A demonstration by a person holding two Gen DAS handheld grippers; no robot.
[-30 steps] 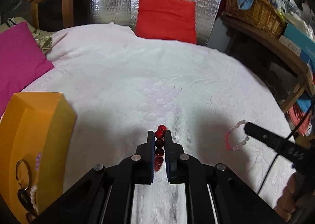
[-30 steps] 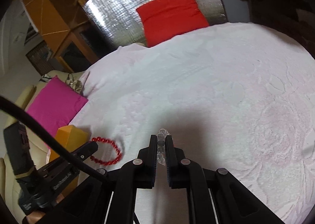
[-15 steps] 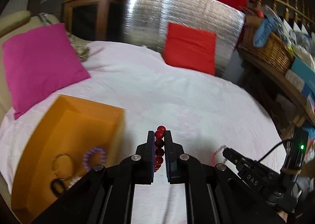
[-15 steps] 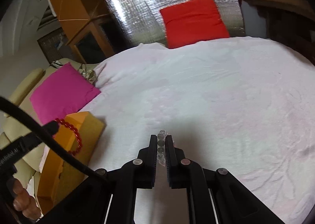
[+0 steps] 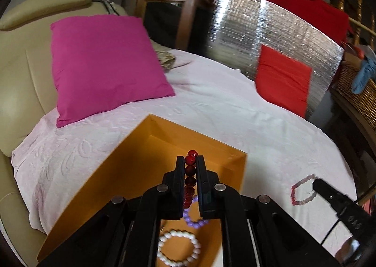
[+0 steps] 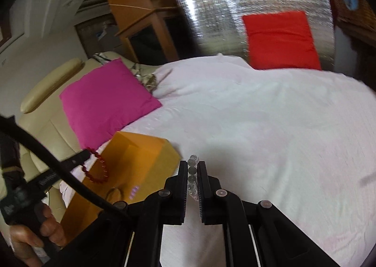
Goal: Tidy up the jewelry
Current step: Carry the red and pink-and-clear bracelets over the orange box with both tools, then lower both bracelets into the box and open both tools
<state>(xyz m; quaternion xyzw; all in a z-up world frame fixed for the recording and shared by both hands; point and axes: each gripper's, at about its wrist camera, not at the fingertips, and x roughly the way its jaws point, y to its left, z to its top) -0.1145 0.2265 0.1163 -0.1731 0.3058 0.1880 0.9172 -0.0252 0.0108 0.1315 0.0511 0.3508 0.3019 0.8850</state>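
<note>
My left gripper (image 5: 190, 163) is shut on a red bead bracelet (image 5: 190, 174) and holds it above the open orange box (image 5: 131, 159). Inside the box lie a white bead bracelet (image 5: 179, 251) and a purple bead bracelet (image 5: 193, 218). In the right wrist view the red bracelet (image 6: 97, 169) hangs from the left gripper over the orange box (image 6: 150, 156). My right gripper (image 6: 193, 167) is shut on a clear bead bracelet (image 6: 192, 176), held above the white bedspread (image 6: 270, 130) just right of the box. The same bracelet (image 5: 303, 190) shows at the right in the left wrist view.
A magenta pillow (image 5: 103, 62) lies beyond the box against a cream sofa (image 5: 25, 60). A red cushion (image 5: 282, 79) leans on a silver foil panel (image 5: 270, 29) at the back. A wicker basket (image 5: 357, 93) stands at the far right.
Both grippers have moved left with their bracelets. The left gripper now hangs the red bracelet over the orange box. The right gripper has come near the box's right side.
</note>
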